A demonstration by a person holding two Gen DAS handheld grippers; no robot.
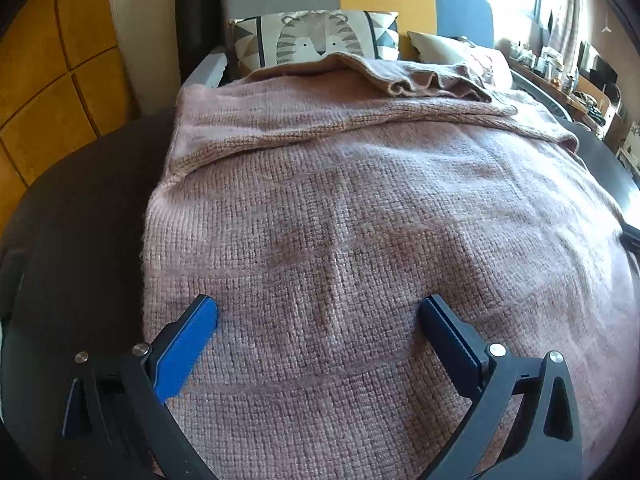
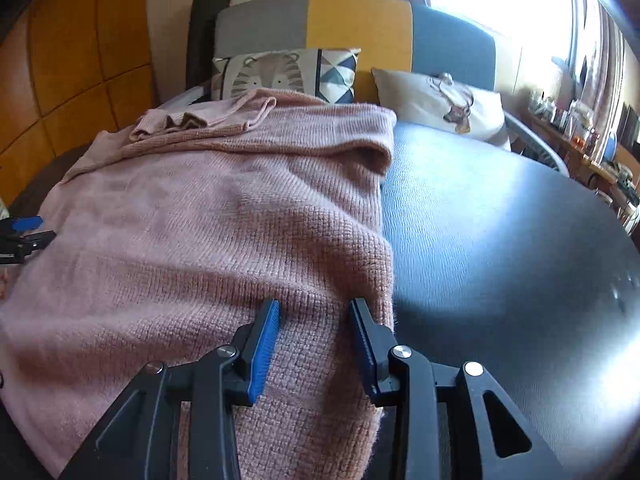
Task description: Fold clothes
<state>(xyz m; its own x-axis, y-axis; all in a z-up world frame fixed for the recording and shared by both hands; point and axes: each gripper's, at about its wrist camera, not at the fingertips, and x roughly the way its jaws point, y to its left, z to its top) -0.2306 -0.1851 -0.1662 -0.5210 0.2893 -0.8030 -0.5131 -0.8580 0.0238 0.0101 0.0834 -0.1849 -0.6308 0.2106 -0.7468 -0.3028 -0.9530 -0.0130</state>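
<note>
Right gripper (image 2: 314, 312): jaws part-open, straddling the near right hem of the pink sweater (image 2: 208, 216), nothing clamped. Left gripper (image 1: 318, 312): jaws wide, above its near-left portion. Sweater is spread on the dark table (image 2: 500, 240), long axis running away.

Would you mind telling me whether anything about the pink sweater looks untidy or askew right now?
Yes: the pink sweater lies mostly flat, but one sleeve is bunched and rumpled across its far end, near the tiger cushion, rather than laid straight.
</note>
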